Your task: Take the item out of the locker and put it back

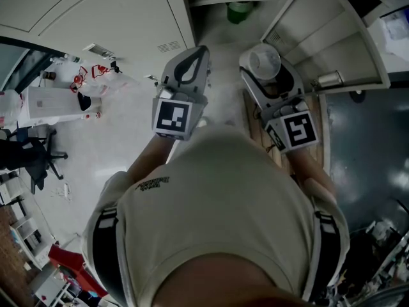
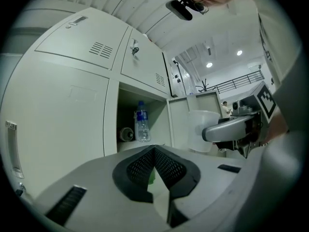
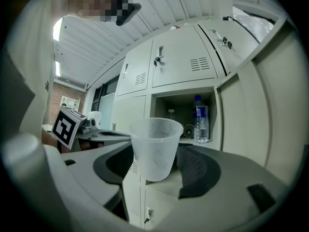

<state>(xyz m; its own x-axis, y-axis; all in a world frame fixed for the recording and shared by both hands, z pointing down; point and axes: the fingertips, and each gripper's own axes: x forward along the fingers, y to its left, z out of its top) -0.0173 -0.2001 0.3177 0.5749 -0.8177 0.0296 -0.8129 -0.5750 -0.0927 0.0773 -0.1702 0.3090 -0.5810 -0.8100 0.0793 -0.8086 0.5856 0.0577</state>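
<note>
**Cup out of the locker, gripped in your right gripper**

You're holding a translucent white plastic cup (image 3: 153, 134) in your right gripper (image 3: 155, 159). The cup is tapered and thin-walled, with a rolled rim and a cloudy, faintly scuffed skin. The jaws are standing wide around it, with the dark ribbed pads (image 3: 195, 166) closing on its sides. The cup is sitting upright, outside and in front of the open pale grey metal locker compartment (image 3: 177, 105).

Your left gripper (image 2: 155, 153) is carrying nothing. Its black mesh-textured pads (image 2: 141, 167) are meeting at the tips, so the jaws are closed.

Inside the compartment a clear plastic water bottle with a blue cap and label (image 2: 141, 122) is standing upright. Just beside it a small round thing (image 2: 127, 134) is lying on its side, too small to identify.

The smooth painted locker doors with louvred vents (image 2: 101, 48) are showing key locks.

A green rounded thing (image 1: 239, 10) is getting cut off by a shelf edge in the head view, and you can't tell what it is. Your cream shirt (image 1: 223, 197) is covering both hands there.
</note>
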